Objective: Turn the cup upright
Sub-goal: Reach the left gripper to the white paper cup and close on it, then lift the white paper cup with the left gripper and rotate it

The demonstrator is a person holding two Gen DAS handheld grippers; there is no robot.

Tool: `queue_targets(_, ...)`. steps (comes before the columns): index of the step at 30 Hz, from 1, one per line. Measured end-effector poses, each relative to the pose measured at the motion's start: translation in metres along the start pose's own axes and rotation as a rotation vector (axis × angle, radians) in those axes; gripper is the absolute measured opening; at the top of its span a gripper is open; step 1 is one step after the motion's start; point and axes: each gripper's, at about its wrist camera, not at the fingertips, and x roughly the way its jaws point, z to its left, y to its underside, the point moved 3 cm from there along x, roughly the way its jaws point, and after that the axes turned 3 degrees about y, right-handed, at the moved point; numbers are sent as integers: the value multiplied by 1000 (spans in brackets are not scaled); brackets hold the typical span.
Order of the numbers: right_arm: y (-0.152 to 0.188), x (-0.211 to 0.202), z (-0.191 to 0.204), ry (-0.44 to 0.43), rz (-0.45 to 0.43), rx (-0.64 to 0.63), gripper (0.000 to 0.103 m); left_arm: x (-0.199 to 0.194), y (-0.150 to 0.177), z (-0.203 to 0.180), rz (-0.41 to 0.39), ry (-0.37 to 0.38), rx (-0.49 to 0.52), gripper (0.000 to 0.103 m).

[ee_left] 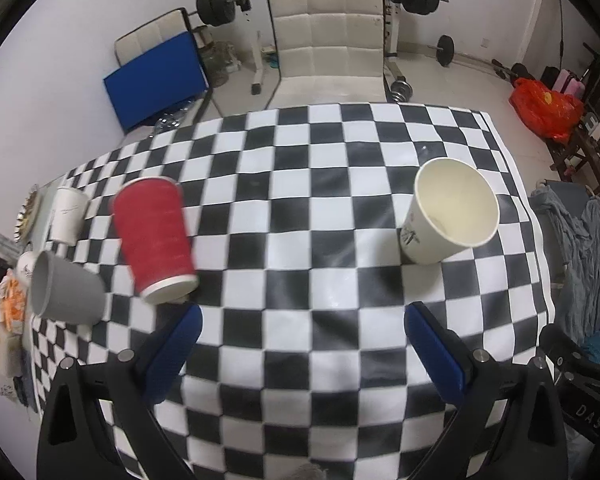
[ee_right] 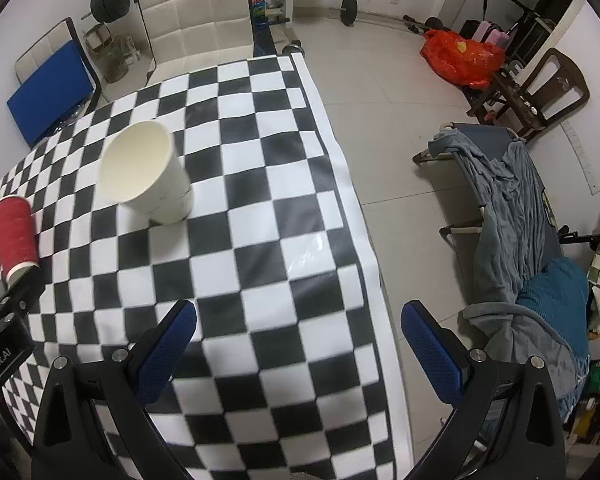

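The red ribbed paper cup (ee_left: 153, 240) sits at the left of my left camera's frame on the black-and-white checkered tablecloth (ee_left: 300, 208), its white rolled rim at the lower end, near the tip of my left tongs' finger, and its closed base toward the top of the frame; motion blur leaves me unable to tell whether it stands mouth-down or leans, but its long axis runs roughly bottom to top with a slight tilt. I judge the flip not yet done: nothing is gripped. My left tongs (ee_left: 302, 322) are spread wide and empty, just below the cup. My right tongs (ee_right: 299, 318) are likewise spread and empty, over the cloth's right edge. A white paper cup (ee_left: 452, 210) stands mouth-up at right; a grey mug (ee_left: 62, 288) lies on its side at far left.
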Motion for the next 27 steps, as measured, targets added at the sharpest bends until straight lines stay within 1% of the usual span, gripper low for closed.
queue_targets(2,-7,12,-2,6,5,-3,103,12,-5,-7,6,26,1,103)
queue_targets(3,-9,17,-3,8,9,-5,103,17,-7,-10,2,57,0,103)
queue_targets(5,-16,29,-7,12,17,-5,103,22,-10,-16,-16,96,-2,103)
queue_targets(7,-23,39,-11,15,24,-2,103,27,-12,-24,-42,129,17,103)
queue_targets(12,-37,64,-24,36,42,10,103,42,-13,-44,-79,173,89,103)
queue_targets(16,-44,79,-33,47,51,14,103,50,-15,-58,-107,188,125,103)
queue_targets(21,-50,93,-44,56,59,22,103,61,-24,-64,-147,195,149,103)
queue_targets(27,-51,101,-53,62,61,23,103,66,-31,-69,-208,243,150,101)
